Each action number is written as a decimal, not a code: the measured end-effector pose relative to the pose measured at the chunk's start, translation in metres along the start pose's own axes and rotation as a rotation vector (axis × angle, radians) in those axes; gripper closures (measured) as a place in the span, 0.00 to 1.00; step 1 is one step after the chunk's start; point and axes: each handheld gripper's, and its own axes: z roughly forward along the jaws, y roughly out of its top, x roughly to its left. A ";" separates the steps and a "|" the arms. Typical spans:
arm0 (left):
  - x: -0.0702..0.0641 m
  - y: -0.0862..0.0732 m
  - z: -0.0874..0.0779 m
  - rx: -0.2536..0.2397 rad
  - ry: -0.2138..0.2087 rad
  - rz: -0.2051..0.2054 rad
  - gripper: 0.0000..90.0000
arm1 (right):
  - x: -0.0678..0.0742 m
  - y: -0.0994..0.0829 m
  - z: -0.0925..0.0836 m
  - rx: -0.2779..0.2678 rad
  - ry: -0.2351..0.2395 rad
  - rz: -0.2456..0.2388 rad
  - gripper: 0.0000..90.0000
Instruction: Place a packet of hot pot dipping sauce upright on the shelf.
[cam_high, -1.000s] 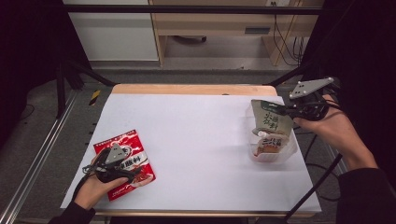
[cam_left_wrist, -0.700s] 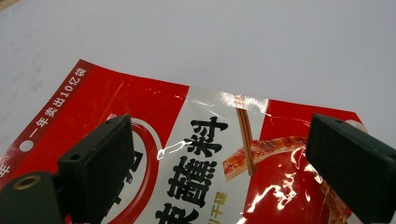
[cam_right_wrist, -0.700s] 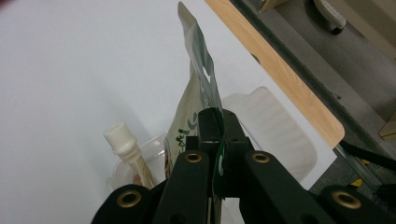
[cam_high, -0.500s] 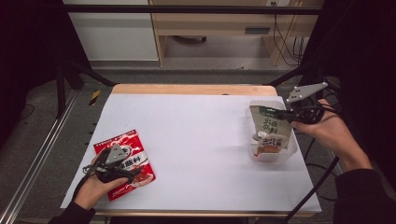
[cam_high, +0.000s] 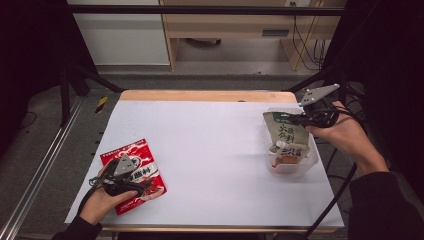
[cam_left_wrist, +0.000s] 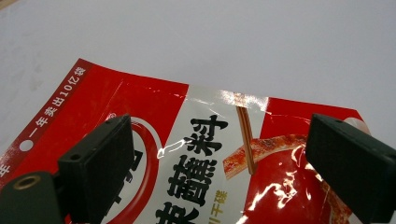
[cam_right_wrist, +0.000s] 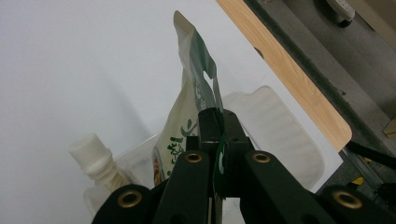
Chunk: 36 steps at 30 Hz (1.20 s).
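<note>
- Nearest, at the front left of the white table (cam_high: 210, 150), the left gripper (cam_high: 131, 184) is held low over a red seasoning packet (cam_high: 134, 175) that lies flat on the surface.
- Seen along the left gripper view, its black jaws are spread wide to either side of the packet (cam_left_wrist: 201, 163); nothing is pinched between them, so this packet is judged not yet picked up.
- Farther off, at the right edge of the table, a clear plastic container (cam_high: 292, 167) is set down, and a white-capped spout pouch (cam_high: 286, 152) is already resting inside it.
- At that container, the right gripper (cam_high: 306, 119) is clamped on the top edge of a green-and-cream pouch (cam_high: 284, 131), whose lower end is down inside the container while its top is kept upright.
- In the right gripper view the jaws are pressed together on the pouch's thin green seal (cam_right_wrist: 205, 98), with the spout pouch's cap (cam_right_wrist: 91, 149) just beside it and the container's pale wall (cam_right_wrist: 280, 140) behind.
- As a judgement, the packing is partly done: one pouch is placed and a second is at the point of being let go.
- Left to do, it appears, are the release of the green-and-cream pouch and the carrying of the red packet across to the container.
</note>
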 end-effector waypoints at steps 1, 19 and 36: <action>0.000 0.000 0.000 0.001 0.000 0.000 0.09 | -0.001 0.000 0.001 -0.002 0.002 -0.003 1.00; 0.000 0.000 0.001 0.002 -0.005 -0.002 0.09 | -0.004 -0.012 0.017 0.017 0.015 0.007 1.00; 0.001 0.000 0.000 -0.002 -0.003 -0.002 0.09 | 0.000 -0.040 0.010 0.028 -0.007 0.074 0.84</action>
